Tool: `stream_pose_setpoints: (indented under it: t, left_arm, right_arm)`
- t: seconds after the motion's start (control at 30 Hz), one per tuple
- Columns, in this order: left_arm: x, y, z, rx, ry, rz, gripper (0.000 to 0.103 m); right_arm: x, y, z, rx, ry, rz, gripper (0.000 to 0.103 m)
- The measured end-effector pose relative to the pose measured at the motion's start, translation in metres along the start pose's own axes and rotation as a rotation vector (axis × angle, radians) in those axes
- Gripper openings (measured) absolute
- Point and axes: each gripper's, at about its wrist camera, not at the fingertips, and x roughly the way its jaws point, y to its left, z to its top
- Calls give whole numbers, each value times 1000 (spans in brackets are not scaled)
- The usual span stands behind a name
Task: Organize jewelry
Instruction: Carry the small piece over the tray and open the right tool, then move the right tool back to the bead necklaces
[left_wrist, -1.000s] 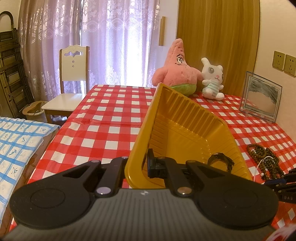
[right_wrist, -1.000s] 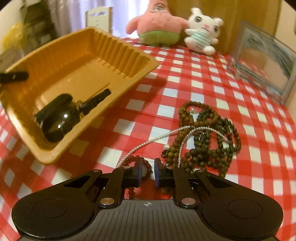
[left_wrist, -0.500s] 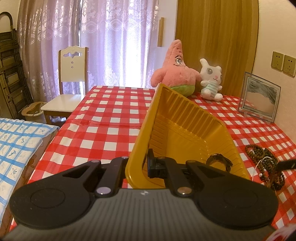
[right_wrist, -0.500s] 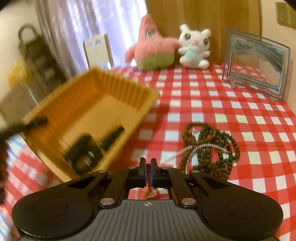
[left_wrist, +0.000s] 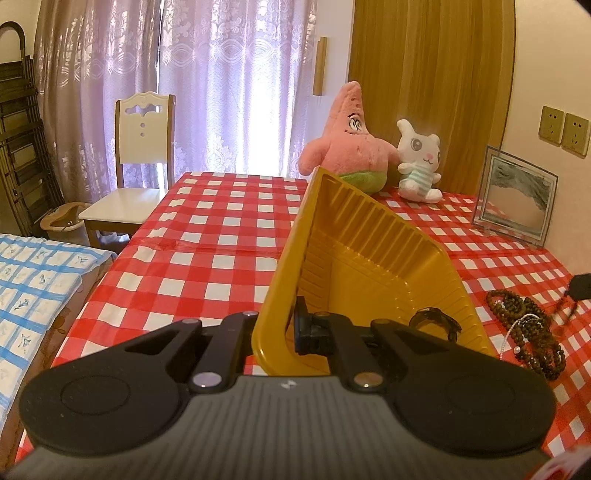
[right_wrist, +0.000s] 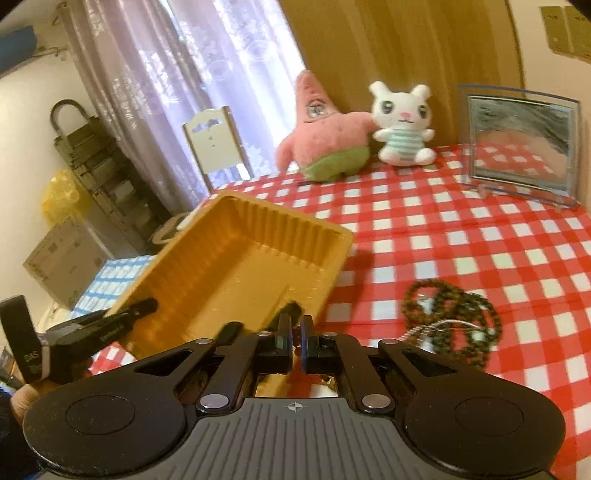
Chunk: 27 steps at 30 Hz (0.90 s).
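My left gripper (left_wrist: 279, 332) is shut on the near wall of a yellow ribbed tray (left_wrist: 369, 258), which is tilted up on one side. A black watch (left_wrist: 436, 323) lies at the tray's low end. My right gripper (right_wrist: 295, 341) is shut and hangs above the table, right of the tray (right_wrist: 240, 258). A dark bead bracelet (left_wrist: 563, 314) dangles blurred from it and is mostly hidden under its fingers in the right wrist view. A pile of brown bead strands (right_wrist: 454, 317) with a thin pearl necklace (right_wrist: 443, 326) stays on the checked cloth.
A pink star plush (left_wrist: 351, 140), a white rabbit plush (left_wrist: 419, 162) and a glass picture frame (right_wrist: 521, 144) stand at the table's far end. A white chair (left_wrist: 140, 166) and a blue-checked bed cover (left_wrist: 33, 280) lie past the left table edge.
My right gripper closed at the bead pile, then rose and rolled with the dark bracelet in it. The left gripper and the tilted tray kept still.
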Motion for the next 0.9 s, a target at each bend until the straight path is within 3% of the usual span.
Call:
stream_pose_setpoints:
  t: [0.5, 0.8, 0.9]
  left_arm:
    - [-1, 1, 0, -14, -4, -20, 6]
    - [0, 2, 0, -18, -2, -32, 6]
    - [0, 2, 0, -18, -2, -35, 6]
  right_arm:
    - [83, 81, 4, -70, 77, 201, 4]
    - [119, 85, -6, -79, 143, 133, 4]
    - [119, 83, -7, -72, 142, 124, 10]
